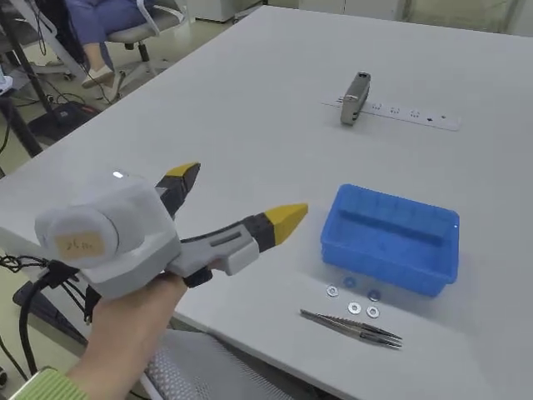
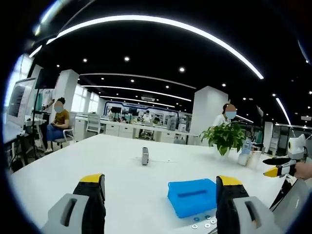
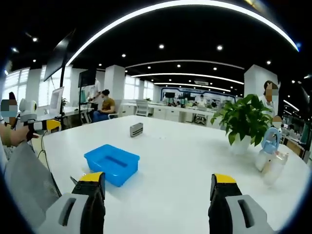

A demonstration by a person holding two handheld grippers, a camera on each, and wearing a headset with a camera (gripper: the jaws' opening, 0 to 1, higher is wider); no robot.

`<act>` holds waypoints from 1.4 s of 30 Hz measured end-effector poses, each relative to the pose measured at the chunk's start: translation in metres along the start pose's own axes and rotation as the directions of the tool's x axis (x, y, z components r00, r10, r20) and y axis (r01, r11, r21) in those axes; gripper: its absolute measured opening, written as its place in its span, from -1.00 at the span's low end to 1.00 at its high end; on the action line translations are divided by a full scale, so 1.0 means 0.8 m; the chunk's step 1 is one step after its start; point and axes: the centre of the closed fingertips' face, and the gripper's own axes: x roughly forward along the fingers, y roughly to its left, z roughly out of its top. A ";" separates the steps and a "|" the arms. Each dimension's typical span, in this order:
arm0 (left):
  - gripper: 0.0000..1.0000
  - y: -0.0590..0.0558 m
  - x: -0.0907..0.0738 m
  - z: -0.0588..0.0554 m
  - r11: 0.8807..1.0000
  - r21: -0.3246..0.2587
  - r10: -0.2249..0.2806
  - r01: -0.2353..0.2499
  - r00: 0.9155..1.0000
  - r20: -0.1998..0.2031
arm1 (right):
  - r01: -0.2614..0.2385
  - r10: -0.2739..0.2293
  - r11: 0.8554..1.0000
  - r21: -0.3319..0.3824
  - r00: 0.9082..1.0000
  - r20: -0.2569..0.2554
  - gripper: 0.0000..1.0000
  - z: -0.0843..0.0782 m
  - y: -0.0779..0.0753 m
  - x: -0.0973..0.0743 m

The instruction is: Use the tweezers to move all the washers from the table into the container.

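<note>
On the white table, a blue container [image 1: 391, 237] stands with several small washers [image 1: 355, 307] lying loose in front of it. Metal tweezers [image 1: 354, 327] lie just beyond the washers, near the table edge. A hand holds my left gripper [image 1: 236, 197] to the left of the container, open, its yellow-tipped jaws wide apart with nothing between them. Its own view looks across at the container [image 2: 192, 196] and the washers [image 2: 204, 224]. My right gripper [image 3: 158, 185] is open too, with the container [image 3: 112, 164] off to its left and nothing between its jaws.
A white power strip [image 1: 400, 112] with a grey device [image 1: 356, 97] on it lies at the far side of the table. A potted plant [image 3: 246, 122] and a small figure [image 3: 270, 156] stand on the table. An office chair [image 1: 141, 33] stands beyond the left edge.
</note>
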 end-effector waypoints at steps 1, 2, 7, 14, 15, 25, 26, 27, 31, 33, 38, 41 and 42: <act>0.93 0.000 0.000 0.000 1.000 -0.001 0.001 -0.001 1.000 0.000 | 0.002 -0.002 1.000 0.000 1.000 0.001 0.76 0.000 0.000 0.000; 0.93 0.001 0.000 -0.001 1.000 -0.002 0.002 -0.002 1.000 -0.002 | 0.004 -0.004 1.000 -0.002 1.000 0.002 0.76 0.000 -0.001 0.000; 0.92 0.000 0.000 -0.002 1.000 -0.003 -0.005 0.005 1.000 -0.006 | 0.010 -0.010 1.000 -0.011 1.000 0.015 0.75 0.004 -0.001 -0.003; 0.91 0.000 0.000 -0.004 1.000 0.005 -0.004 0.004 1.000 -0.015 | 0.046 -0.045 0.999 -0.013 0.999 0.023 0.74 0.004 -0.013 -0.005; 0.90 0.000 0.000 -0.005 1.000 -0.004 -0.008 0.008 1.000 -0.019 | 0.049 -0.049 0.999 -0.018 0.999 0.018 0.76 0.003 -0.014 -0.005; 0.82 -0.009 0.001 -0.012 0.999 0.011 -0.043 0.043 0.997 -0.058 | 0.059 -0.060 0.997 -0.042 0.998 -0.027 0.75 -0.007 -0.019 -0.005; 0.81 -0.009 0.000 -0.010 0.999 0.007 -0.041 0.041 0.998 -0.048 | 0.063 -0.063 0.997 -0.034 0.998 -0.026 0.73 -0.007 -0.020 -0.006; 0.80 -0.008 0.000 -0.009 0.999 0.004 -0.038 0.039 0.998 -0.047 | 0.064 -0.064 0.998 -0.029 0.998 -0.022 0.72 -0.006 -0.021 -0.007; 0.80 -0.006 0.001 -0.015 0.999 0.005 -0.031 0.031 0.997 -0.073 | 0.069 -0.069 0.998 -0.003 0.998 -0.010 0.71 -0.005 -0.024 -0.008; 0.79 -0.008 0.001 -0.015 0.999 0.009 -0.034 0.034 0.997 -0.073 | 0.066 -0.066 0.998 0.003 0.998 -0.012 0.70 -0.006 -0.023 -0.008; 0.78 -0.011 0.002 -0.020 0.999 0.006 -0.046 0.047 0.994 -0.096 | 0.054 -0.053 0.998 0.015 0.998 -0.016 0.67 -0.007 -0.021 -0.007; 0.78 -0.011 0.003 -0.020 0.999 0.012 -0.045 0.046 0.994 -0.096 | 0.048 -0.048 0.999 0.017 0.998 -0.030 0.67 -0.010 -0.021 -0.005; 0.78 -0.011 0.003 -0.020 0.999 0.015 -0.042 0.044 0.994 -0.097 | 0.047 -0.047 0.999 0.015 0.999 -0.028 0.67 -0.010 -0.020 -0.005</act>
